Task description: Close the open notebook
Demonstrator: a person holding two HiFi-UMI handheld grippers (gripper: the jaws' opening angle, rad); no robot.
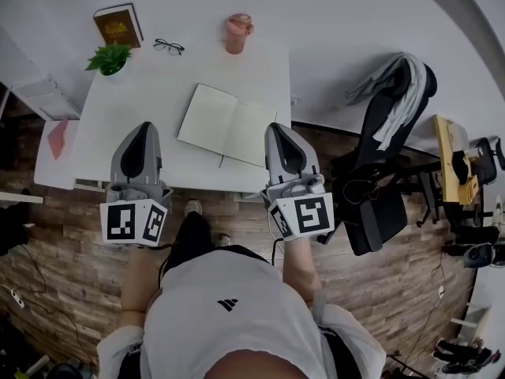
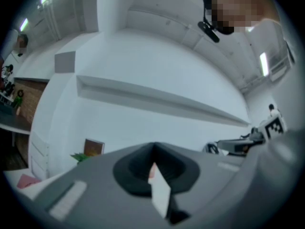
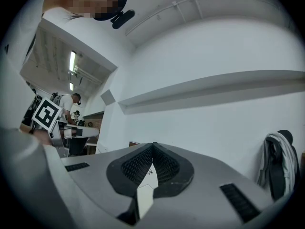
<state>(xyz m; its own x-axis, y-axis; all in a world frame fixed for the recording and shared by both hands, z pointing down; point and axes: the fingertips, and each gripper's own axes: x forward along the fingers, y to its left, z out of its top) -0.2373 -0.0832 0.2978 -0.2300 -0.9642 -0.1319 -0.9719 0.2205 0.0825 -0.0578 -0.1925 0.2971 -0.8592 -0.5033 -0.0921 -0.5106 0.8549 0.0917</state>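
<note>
Notebook (image 1: 225,123) lies open, right edge hidden behind closed right tool (image 1: 277,128).

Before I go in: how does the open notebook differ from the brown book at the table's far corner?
The notebook is open, showing blank pale pages, while the brown book is closed with its dark cover showing. The notebook's spread looks clearly larger than the brown book. The notebook lies askew near the table's front edge, and the brown book sits at the far left corner behind the plant. Both are on the same white table.
</note>
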